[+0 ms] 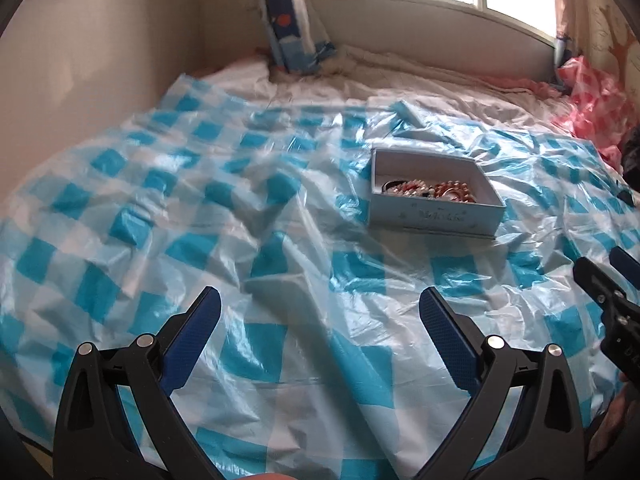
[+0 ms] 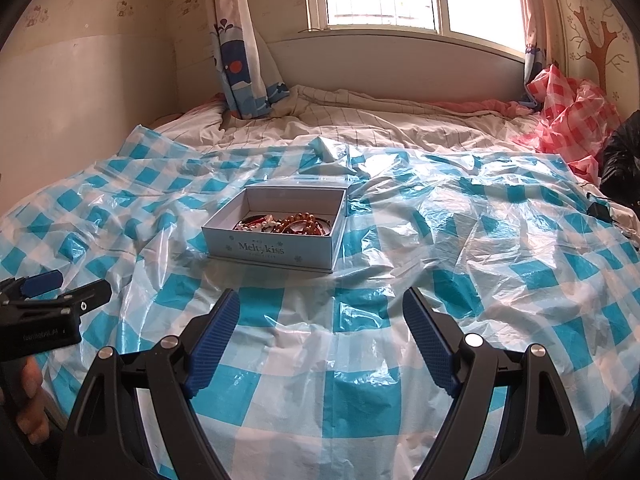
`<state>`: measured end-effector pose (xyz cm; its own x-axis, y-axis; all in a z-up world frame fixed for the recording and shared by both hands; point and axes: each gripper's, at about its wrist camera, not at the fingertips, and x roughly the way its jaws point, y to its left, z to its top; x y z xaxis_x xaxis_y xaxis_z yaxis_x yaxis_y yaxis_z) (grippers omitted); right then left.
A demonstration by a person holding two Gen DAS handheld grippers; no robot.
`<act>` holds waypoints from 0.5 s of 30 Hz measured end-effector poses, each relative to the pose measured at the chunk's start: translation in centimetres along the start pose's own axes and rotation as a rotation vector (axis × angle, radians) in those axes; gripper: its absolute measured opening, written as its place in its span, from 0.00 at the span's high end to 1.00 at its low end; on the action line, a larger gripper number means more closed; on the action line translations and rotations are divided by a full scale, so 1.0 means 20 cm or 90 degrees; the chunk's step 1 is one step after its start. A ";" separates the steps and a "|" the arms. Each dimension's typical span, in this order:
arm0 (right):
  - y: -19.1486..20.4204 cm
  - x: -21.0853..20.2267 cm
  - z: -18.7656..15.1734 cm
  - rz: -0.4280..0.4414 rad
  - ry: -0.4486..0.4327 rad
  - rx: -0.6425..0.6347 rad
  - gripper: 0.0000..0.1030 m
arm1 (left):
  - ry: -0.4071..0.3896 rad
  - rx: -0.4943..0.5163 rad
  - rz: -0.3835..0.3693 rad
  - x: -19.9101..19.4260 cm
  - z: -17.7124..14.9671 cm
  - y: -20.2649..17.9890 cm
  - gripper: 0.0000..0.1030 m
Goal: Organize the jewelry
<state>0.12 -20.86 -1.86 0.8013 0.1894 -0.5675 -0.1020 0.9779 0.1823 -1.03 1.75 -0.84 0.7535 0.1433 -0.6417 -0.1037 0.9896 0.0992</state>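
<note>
A light blue open box (image 2: 267, 246) marked "Meltykiss" sits on a blue-and-white checked plastic sheet (image 2: 360, 360) spread over a bed. It holds a heap of bead bracelets (image 2: 286, 224), brown, red and pearl. The box also shows in the left wrist view (image 1: 434, 216) with the bracelets (image 1: 430, 191) inside. My right gripper (image 2: 320, 304) is open and empty, short of the box's front. My left gripper (image 1: 320, 300) is open and empty, nearer and left of the box. Each gripper shows at the edge of the other's view: the right one (image 1: 600, 272) and the left one (image 2: 68, 288).
A window and cartoon curtain (image 2: 240, 60) stand behind the bed. A crumpled red checked plastic sheet (image 2: 572, 120) and a black bag (image 2: 624, 160) lie at the right. A small black object (image 2: 598, 210) lies on the sheet's right edge. A wall runs along the left.
</note>
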 end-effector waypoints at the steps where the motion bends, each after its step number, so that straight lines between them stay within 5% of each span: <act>1: 0.00 0.00 0.00 0.000 0.000 -0.002 0.22 | -0.011 0.013 0.012 -0.01 0.00 -0.02 0.07; 5: 0.01 0.00 0.00 -0.001 0.000 -0.004 0.22 | -0.026 0.055 0.027 -0.04 0.01 -0.09 0.07; 10: 0.00 -0.01 0.00 -0.001 -0.001 -0.001 0.21 | 0.025 0.019 -0.020 0.03 0.02 -0.05 0.07; 15: 0.00 -0.01 0.01 -0.002 -0.002 0.000 0.20 | -0.004 0.019 -0.004 -0.01 0.01 -0.05 0.07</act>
<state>0.04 -20.90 -1.59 0.8036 0.1862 -0.5652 -0.0999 0.9785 0.1804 -0.91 0.72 -0.70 0.7584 0.1367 -0.6373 -0.0799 0.9899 0.1174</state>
